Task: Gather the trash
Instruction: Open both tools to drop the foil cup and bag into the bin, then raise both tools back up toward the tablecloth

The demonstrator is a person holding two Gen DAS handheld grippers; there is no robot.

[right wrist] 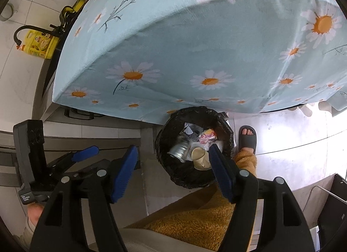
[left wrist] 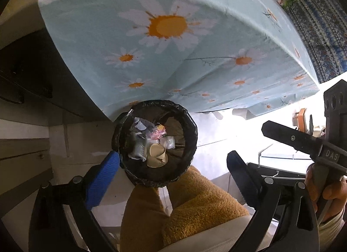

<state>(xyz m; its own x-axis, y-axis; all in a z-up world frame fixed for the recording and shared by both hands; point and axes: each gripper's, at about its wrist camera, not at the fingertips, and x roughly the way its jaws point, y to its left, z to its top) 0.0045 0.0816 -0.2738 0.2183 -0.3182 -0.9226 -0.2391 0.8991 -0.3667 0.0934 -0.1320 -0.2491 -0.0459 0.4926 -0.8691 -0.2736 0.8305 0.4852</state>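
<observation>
A round trash bin with a black liner [left wrist: 190, 126] stands on the floor at the table's edge; it also shows in the right wrist view [right wrist: 164, 141]. Inside lie a beige paper cup [left wrist: 157, 154], clear plastic wrap, a pink wrapper [left wrist: 159, 135] and a crushed can [right wrist: 180, 151]. My left gripper [left wrist: 173, 165] is open and empty, held above the bin. My right gripper [right wrist: 172, 161] is open and empty, above the bin's near rim. The left gripper also appears at the left of the right wrist view [right wrist: 85, 151].
A table draped in a light blue daisy cloth [left wrist: 164, 35] fills the upper view. The person's orange fleece legs [left wrist: 195, 204] and a grey slipper [right wrist: 247, 138] are beside the bin. A yellow oil jug [right wrist: 41, 45] stands on the floor at left. Grey cabinet drawers are left.
</observation>
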